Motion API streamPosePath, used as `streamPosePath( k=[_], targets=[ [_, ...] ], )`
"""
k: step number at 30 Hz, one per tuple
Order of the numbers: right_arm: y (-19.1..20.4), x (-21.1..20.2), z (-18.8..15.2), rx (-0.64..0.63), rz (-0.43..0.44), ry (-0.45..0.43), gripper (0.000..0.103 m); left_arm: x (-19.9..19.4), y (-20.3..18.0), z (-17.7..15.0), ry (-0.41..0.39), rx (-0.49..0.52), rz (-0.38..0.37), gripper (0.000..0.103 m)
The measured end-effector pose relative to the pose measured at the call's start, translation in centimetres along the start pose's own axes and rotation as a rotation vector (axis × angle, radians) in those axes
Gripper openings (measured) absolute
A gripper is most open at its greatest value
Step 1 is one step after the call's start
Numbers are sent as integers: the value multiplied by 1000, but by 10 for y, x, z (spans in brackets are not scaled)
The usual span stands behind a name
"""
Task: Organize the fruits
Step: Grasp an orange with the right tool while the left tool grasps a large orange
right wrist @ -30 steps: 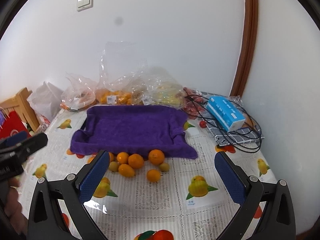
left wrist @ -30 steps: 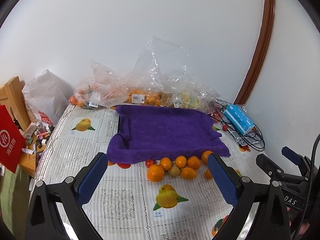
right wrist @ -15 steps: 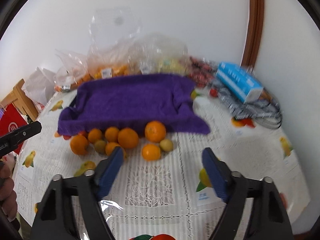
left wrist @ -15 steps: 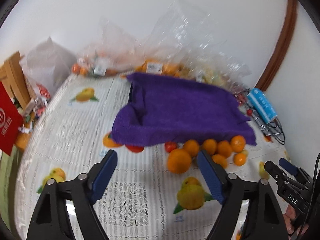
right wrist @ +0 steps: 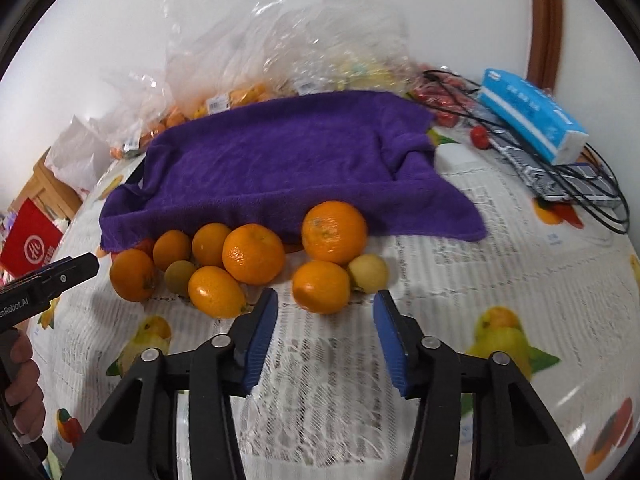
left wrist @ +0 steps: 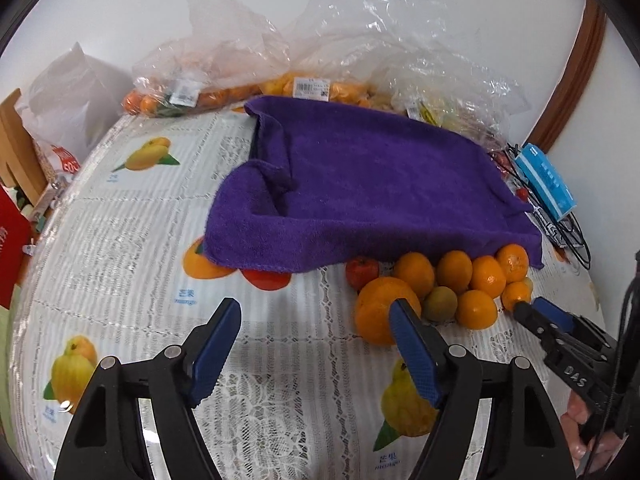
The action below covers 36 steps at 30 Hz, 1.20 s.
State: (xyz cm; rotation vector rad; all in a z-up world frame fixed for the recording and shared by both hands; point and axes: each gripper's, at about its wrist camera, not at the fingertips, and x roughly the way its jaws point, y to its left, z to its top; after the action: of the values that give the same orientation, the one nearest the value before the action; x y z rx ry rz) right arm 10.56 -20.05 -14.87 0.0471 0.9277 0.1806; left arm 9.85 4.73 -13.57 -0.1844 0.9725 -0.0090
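We see both jaws released: the left gripper [left wrist: 316, 316] and right gripper [right wrist: 325, 306] grasp nothing. The fruits [right wrist: 252, 254] sit clustered on the worktop [right wrist: 460, 280] against the purple towel [right wrist: 280, 164], which hides a red one's top; bagged fruit [left wrist: 312, 88] behind is blurred.

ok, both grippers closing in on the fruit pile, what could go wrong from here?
Right gripper is open just short of the front orange, which sits against a small yellow fruit and a bigger orange; closing may nudge them rolling.

Left gripper is open with one finger right by the large orange; a push could scatter the cluster.

The grippers are close together and might collide.
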Motion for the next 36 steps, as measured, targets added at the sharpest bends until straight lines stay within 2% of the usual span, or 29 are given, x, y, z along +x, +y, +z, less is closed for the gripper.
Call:
streamPosePath(
  k=[6,8,12,14,16,20,26,28,30,36],
  targets=[
    [3,17,0,12,8,19,44,6,-6,-4,10,28,-70,74],
    [2,20,0,12,1,22,35,7,-11,-5,10,38,-79,74],
    [4,20,-1,-19,-5,23,35,15,-21,-4,28,61,-93,74],
    [3,14,-2,-27,4,15,35,20,-23,-3,42,63,-100,71],
    [1,8,-4,-32,15,10,35,25,-25,-2,71,66,-116,63],
    [-1,-3,-8,-43,48,0,27,33,-26,-2,91,49,-124,57],
    [3,4,-10,-51,40,14,27,37,-29,0,96,53,-128,48],
    [4,9,-9,-40,56,20,29,38,-31,1,89,63,-128,41],
    [6,13,-7,-39,54,23,37,39,-33,1,85,73,-127,40],
    [9,22,-1,-20,40,6,42,44,-36,6,76,89,-135,40]
  ],
)
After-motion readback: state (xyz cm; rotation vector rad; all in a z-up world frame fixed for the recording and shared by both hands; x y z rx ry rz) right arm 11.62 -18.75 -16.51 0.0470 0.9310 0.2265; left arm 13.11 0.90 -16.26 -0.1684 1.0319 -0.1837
